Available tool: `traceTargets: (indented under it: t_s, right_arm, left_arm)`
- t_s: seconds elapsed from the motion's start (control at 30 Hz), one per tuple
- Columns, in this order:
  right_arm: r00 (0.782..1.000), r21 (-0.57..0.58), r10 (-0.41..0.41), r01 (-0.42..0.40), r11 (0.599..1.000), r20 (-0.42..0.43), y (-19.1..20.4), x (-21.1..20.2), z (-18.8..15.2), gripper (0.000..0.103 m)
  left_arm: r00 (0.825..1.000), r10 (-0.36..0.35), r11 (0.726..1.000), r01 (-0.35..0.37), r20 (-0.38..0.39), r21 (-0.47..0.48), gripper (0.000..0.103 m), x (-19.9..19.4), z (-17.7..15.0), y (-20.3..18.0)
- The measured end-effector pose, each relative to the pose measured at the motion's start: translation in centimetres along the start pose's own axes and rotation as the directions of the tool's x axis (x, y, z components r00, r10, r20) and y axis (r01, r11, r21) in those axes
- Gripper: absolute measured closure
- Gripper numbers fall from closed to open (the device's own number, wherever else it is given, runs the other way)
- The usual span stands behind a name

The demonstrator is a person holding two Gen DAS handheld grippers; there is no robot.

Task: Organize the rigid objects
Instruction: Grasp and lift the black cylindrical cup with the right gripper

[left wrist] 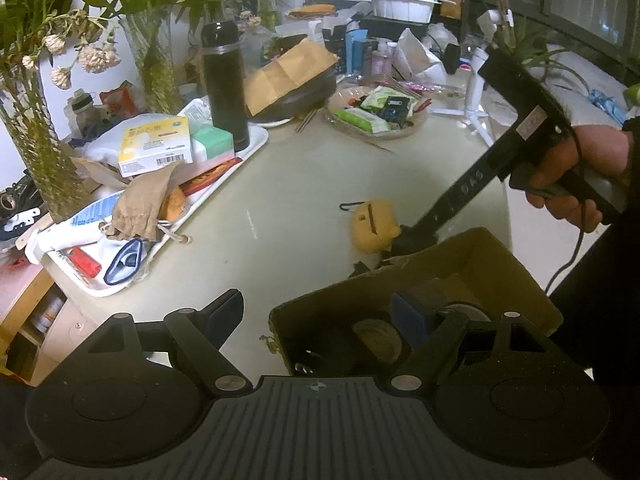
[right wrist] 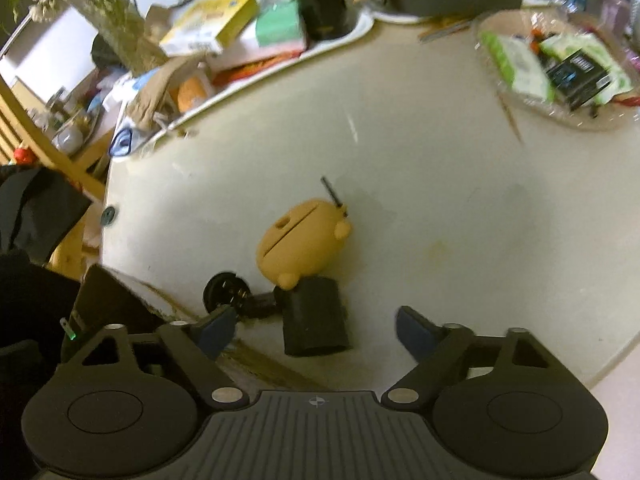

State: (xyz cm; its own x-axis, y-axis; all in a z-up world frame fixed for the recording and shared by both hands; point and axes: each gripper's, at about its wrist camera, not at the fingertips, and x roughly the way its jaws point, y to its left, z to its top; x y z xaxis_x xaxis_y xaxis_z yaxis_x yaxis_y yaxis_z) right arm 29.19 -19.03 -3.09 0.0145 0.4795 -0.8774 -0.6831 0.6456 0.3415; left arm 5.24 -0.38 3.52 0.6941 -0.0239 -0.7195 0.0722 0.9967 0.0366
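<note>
While the fingers [right wrist: 416, 334] gape, black block [right wrist: 314, 320] sits between.

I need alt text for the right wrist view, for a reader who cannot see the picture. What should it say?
The open right gripper points down at a black block on a pale table, with nothing between its fingers. A yellow case touches the block's far end, and a small black round part lies to its left. A cluttered white tray and a clear dish of packets sit farther away.
</note>
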Motion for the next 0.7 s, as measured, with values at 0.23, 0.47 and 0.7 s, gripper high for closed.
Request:
traceTargets:
  t_s: [0.23,0.47,0.7]
  right_arm:
    - [0.998,-0.06,-0.026,0.023,0.998,-0.056,0.7,1.6,0.0,0.038]
    - [0.996,-0.115,-0.077,0.072,0.991,-0.038,1.8,1.9,-0.2,0.06]
    - [0.988,-0.161,-0.155,0.153,0.975,-0.003,2.4,1.6,-0.6,0.061]
  left_arm:
    - [1.0,-0.01,0.999,0.011,0.024,-0.036,0.022,0.0,0.3,0.6]
    - [1.0,-0.002,0.998,0.003,0.017,-0.061,0.022,0.3,0.7,1.0]
    - [1.0,-0.008,0.998,0.008,0.008,-0.063,0.022,0.3,0.8,1.2]
